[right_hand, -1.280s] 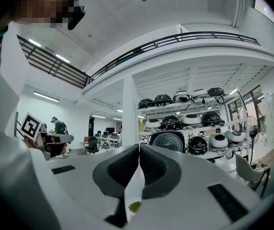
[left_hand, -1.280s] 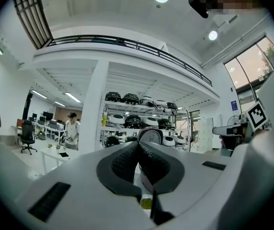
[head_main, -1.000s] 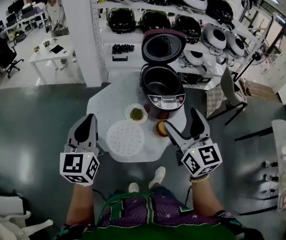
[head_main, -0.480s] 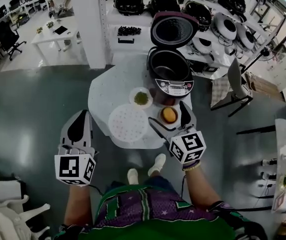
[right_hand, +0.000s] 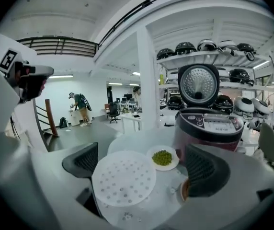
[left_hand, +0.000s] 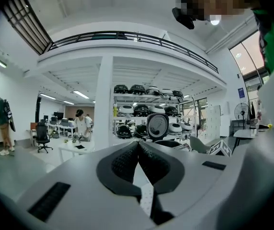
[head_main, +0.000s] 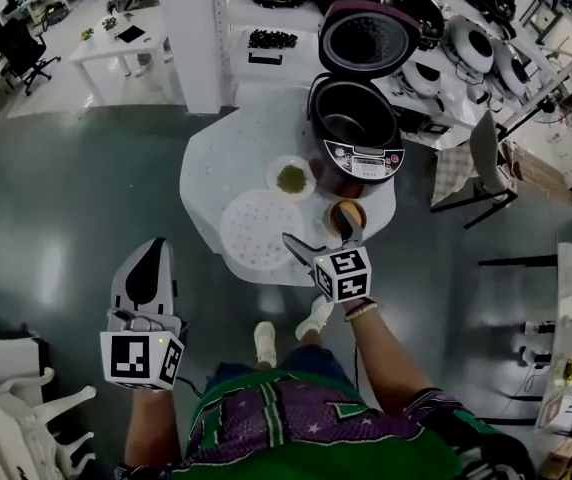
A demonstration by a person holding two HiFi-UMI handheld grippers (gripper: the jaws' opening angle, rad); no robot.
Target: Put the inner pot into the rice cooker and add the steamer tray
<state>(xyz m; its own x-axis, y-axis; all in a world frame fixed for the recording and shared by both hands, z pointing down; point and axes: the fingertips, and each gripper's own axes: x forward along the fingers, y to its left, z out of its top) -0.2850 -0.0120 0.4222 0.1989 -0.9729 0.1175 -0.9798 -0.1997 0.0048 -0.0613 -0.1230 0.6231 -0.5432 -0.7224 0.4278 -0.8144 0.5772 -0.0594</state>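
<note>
While left tongs (head_main: 153, 253) are closed, right tongs (head_main: 324, 236), just opened and empty, face one steamer tray (head_main: 256, 230) and two bowls (head_main: 291, 178).

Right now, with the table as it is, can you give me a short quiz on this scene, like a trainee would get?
1. True or false: the lid of the rice cooker is shut.
2. What lies in the small white dish beside the steamer tray? A: green bits. B: red sauce. C: nothing.
3. Fill in: the ___ hand-held gripper has its jaws apart.

Key
1. False: the lid stands up.
2. A.
3. Right: the right hand-held gripper has just been opening its jaws, with nothing held between them. The left hand-held gripper is shut.
</note>
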